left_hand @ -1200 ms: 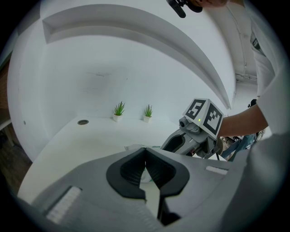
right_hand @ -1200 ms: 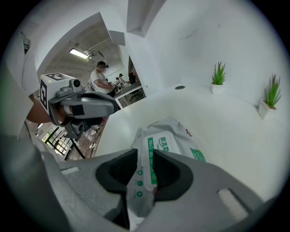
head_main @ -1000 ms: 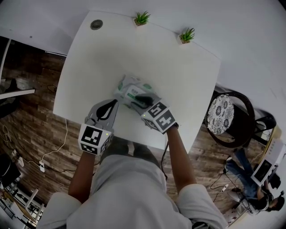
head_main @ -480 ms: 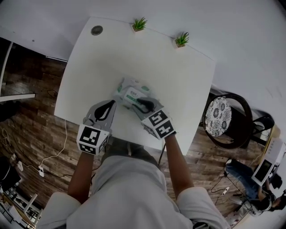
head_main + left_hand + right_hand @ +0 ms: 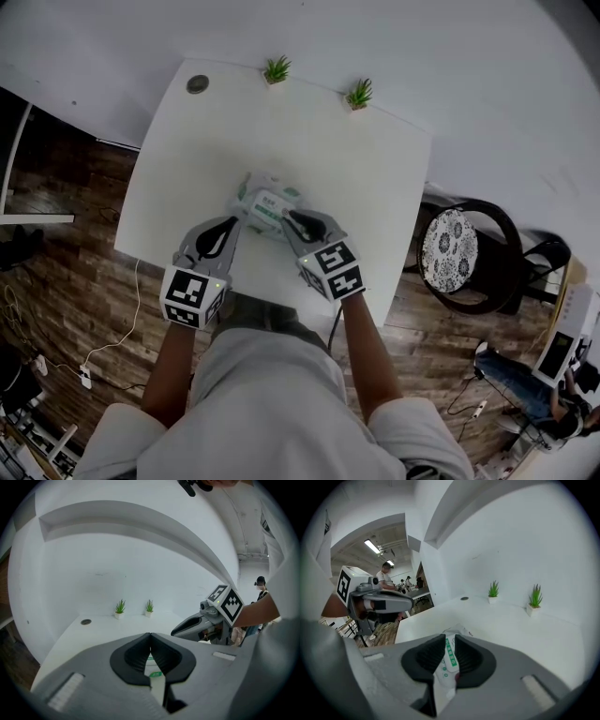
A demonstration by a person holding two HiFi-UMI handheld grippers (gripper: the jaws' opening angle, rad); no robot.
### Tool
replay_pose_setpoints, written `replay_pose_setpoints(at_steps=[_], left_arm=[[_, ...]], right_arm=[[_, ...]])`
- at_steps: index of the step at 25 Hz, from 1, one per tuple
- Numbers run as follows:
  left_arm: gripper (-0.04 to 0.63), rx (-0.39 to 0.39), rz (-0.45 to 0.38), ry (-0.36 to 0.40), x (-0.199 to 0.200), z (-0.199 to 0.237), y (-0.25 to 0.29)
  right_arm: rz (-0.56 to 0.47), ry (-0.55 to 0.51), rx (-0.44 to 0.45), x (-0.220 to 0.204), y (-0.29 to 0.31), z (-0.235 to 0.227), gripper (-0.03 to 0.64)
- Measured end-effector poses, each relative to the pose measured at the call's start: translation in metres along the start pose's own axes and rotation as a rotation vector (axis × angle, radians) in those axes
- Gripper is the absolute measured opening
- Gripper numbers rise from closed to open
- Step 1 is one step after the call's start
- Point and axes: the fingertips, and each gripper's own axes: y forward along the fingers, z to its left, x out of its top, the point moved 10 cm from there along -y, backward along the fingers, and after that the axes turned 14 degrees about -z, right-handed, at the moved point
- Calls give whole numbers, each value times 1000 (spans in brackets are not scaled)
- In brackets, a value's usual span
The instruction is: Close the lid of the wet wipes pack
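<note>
Head view, both arms. The two bare forearms (image 5: pixel 367 349) reach forward from the body and converge over the near half of the white table (image 5: pixel 328 150). Each carries its tool with the marker cube nearest the person and the jaws pointing away and downward. The pack (image 5: pixel 263 201) (white film, green print) is between the two tips, well short of the two small plants (image 5: pixel 276 69) at the far edge.

Left gripper (image 5: pixel 234 223) — comes in from the pack's left side, its tip at that edge. In its own view the dark pads meet at their tips, so the jaws are together. The pack's green label shows through the gap lower down. Whether a thin fold of film is nipped between the tips cannot be told from this angle.

Right gripper (image 5: pixel 449 642) — comes in from the pack's near right corner, angled across toward the left tool. Its jaws have just been closing and now stand part-way apart with the pack between them. The white film, with its strip of green print, runs up through the gap, and both pads press on it: a clamp on the pack. The left tool shows at the left of this view, marker cube up, just beside.
</note>
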Motion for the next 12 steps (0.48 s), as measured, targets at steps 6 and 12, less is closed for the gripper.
replay_pose_setpoints(at_steps=[6,12], left_arm=[[9,24,-33,27,14,-7,-12],[9,49,-67,56,28,-9,-24]], right_arm=[[-124,12,-88,16,-29,-1,44],[-224,-2,-165,32,-53,3,14]])
